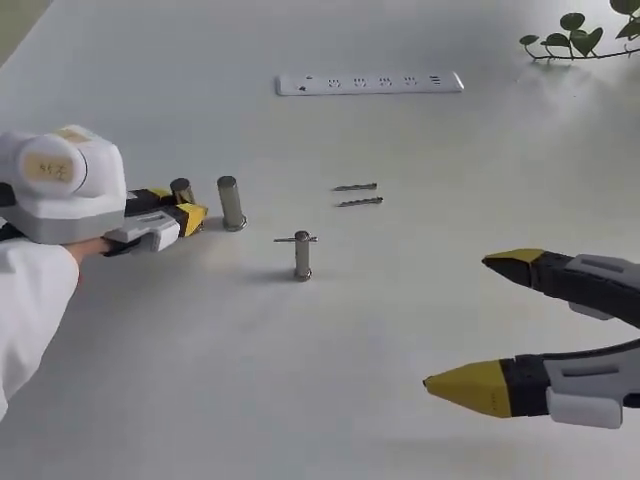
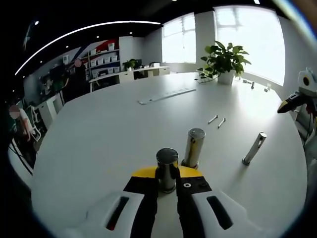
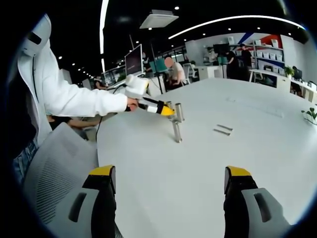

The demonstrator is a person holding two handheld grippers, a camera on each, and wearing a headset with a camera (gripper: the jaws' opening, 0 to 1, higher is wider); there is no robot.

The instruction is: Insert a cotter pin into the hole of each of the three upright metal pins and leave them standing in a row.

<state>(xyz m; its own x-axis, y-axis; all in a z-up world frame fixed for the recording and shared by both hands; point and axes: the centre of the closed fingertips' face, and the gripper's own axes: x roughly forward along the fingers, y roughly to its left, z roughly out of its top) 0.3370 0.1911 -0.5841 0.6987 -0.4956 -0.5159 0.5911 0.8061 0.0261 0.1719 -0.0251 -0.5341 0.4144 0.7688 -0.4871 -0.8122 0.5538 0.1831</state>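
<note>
Three upright metal pins stand on the white table (image 1: 330, 380). My left gripper (image 1: 185, 207) (image 2: 167, 182) is shut on the leftmost pin (image 1: 181, 189) (image 2: 167, 166), which stands on the table. The second pin (image 1: 231, 203) (image 2: 193, 147) is just right of it. The third pin (image 1: 303, 256) (image 2: 254, 148) (image 3: 177, 131) stands nearer and further right, with a cotter pin (image 1: 295, 239) through its top. Two loose cotter pins (image 1: 357, 194) (image 2: 217, 120) (image 3: 222, 130) lie beyond it. My right gripper (image 1: 458, 320) (image 3: 169, 178) hovers open at the lower right, with nothing between its fingers.
A white power strip (image 1: 370, 83) (image 2: 166, 94) lies at the far side of the table. A leafy plant (image 1: 580, 35) (image 2: 223, 62) is at the far right corner. In the right gripper view, a grey chair back (image 3: 54, 173) is near the table's edge.
</note>
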